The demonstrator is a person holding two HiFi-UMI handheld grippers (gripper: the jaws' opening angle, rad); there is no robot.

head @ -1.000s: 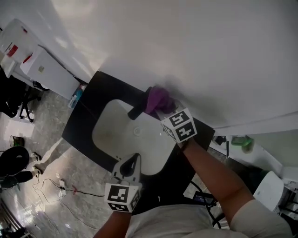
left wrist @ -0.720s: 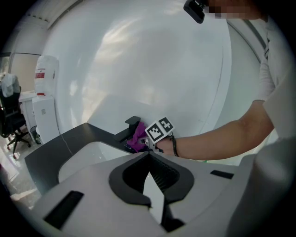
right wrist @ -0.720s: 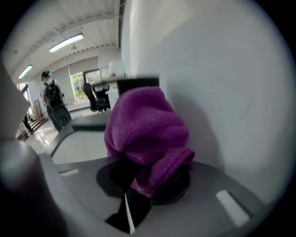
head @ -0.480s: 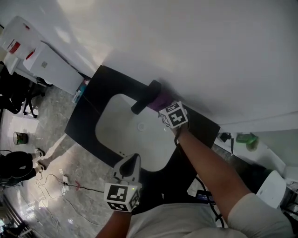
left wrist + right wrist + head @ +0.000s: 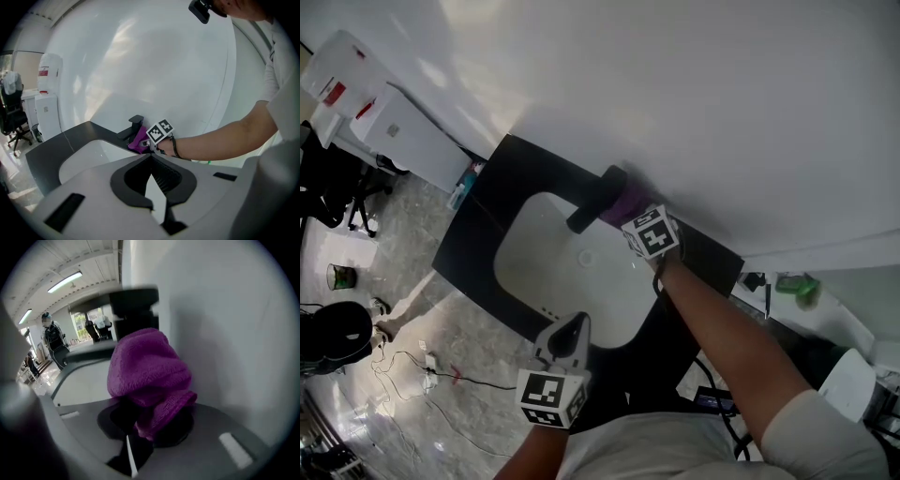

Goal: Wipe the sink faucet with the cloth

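A black faucet (image 5: 596, 201) stands at the back of a white sink basin (image 5: 546, 272) set in a black counter (image 5: 490, 211). My right gripper (image 5: 630, 216) is shut on a purple cloth (image 5: 627, 200) and presses it against the faucet's wall side. In the right gripper view the cloth (image 5: 148, 367) bulges out of the right gripper (image 5: 149, 414), with the faucet (image 5: 134, 306) just behind it. My left gripper (image 5: 571, 326) hangs shut over the counter's front edge, holding nothing. In the left gripper view, beyond the left gripper (image 5: 151, 157), sit the faucet (image 5: 136, 123) and cloth (image 5: 139, 141).
A white wall (image 5: 703, 103) rises right behind the faucet. White cabinets (image 5: 398, 141) and a blue bottle (image 5: 470, 181) stand left of the counter. A black chair (image 5: 328, 192) and cables (image 5: 422, 370) are on the floor. A green object (image 5: 793, 284) lies at the right.
The right gripper has slid the cloth from over the faucet's base toward the wall side, so less purple shows. The left gripper has hardly moved.
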